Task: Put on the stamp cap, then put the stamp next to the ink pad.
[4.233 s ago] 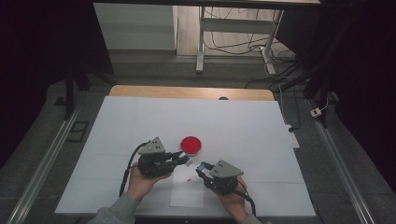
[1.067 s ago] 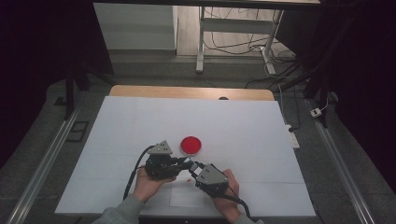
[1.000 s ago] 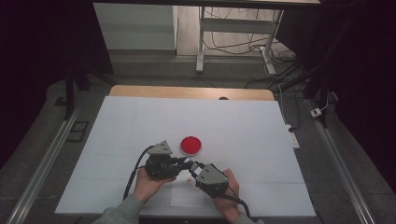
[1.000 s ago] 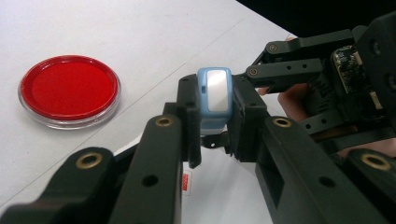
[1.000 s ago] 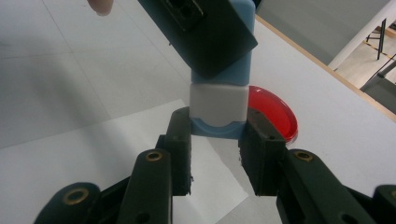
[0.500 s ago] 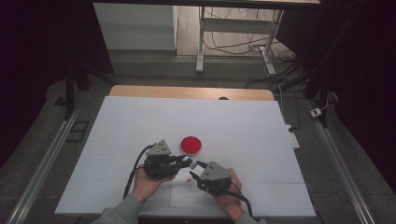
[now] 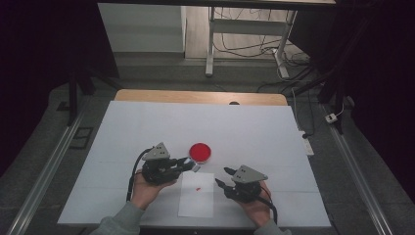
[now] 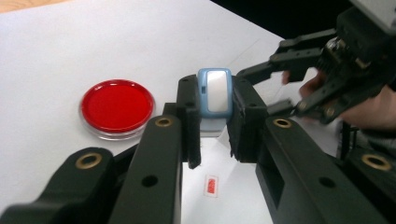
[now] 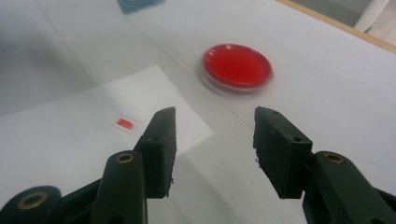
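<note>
My left gripper (image 7: 190, 164) (image 8: 215, 123) is shut on a small white device with a blue rim (image 8: 215, 91) (image 7: 194, 167), held just above the table beside a red round dish (image 7: 200, 152) (image 8: 117, 106) (image 9: 236, 65). Below it lies a white paper sheet (image 7: 198, 200) (image 9: 84, 135) with a tiny red chip (image 7: 197, 188) (image 8: 211, 185) (image 9: 124, 123) on it. My right gripper (image 7: 221, 176) (image 9: 212, 135) stands to the right of the sheet. Its jaws have just been opening and are apart, with nothing between them.
The white table top (image 7: 254, 132) has a wooden strip (image 7: 195, 96) along its far edge. Metal rails (image 7: 49, 166) run along both sides. Beyond the table are desk legs and cables (image 7: 235, 44) on the floor.
My right gripper has drawn away to the right from the left gripper's tips, and its jaws have opened. The left gripper has kept its place and its grip.
</note>
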Tool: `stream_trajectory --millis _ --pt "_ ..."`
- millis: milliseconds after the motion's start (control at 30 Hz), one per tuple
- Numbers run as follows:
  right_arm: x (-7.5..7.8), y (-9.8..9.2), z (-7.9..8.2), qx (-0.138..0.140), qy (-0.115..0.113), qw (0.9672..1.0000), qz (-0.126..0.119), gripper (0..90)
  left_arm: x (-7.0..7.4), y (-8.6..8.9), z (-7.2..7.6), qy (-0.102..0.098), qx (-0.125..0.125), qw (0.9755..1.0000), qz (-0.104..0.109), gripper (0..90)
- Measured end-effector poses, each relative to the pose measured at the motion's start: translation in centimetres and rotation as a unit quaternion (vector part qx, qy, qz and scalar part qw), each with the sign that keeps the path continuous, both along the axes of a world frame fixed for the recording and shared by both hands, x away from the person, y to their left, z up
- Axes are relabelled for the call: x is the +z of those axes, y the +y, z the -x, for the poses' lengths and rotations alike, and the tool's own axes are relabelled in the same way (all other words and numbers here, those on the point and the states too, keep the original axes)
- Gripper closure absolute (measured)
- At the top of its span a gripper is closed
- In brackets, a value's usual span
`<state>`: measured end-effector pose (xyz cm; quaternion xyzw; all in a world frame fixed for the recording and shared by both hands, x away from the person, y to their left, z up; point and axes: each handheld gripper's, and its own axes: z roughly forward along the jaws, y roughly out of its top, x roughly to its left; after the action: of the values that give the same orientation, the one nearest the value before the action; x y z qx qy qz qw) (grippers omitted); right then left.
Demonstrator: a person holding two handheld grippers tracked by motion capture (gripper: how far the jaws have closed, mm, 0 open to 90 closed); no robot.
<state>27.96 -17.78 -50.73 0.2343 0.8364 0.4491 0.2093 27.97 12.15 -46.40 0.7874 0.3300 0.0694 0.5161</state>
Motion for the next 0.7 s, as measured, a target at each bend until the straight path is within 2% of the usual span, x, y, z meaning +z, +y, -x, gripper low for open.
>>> stream_trajectory --millis 100,333,700 --pt "0.2 -1.5 -0.2 -0.009 0.004 0.9999 0.000 48.8 0.0 0.3 0.0 -0.007 0.007 0.9999 -0.013 76.0" --pt "0.4 -4.6 -0.4 -0.028 0.014 0.9995 -0.008 48.9 0.1 1.3 -0.3 -0.012 0.023 0.9995 -0.020 76.0" --pt "0.6 -8.3 -0.1 -0.056 0.018 0.9981 -0.018 48.9 -0.6 2.3 -1.1 -0.013 0.050 0.9976 -0.047 75.9"
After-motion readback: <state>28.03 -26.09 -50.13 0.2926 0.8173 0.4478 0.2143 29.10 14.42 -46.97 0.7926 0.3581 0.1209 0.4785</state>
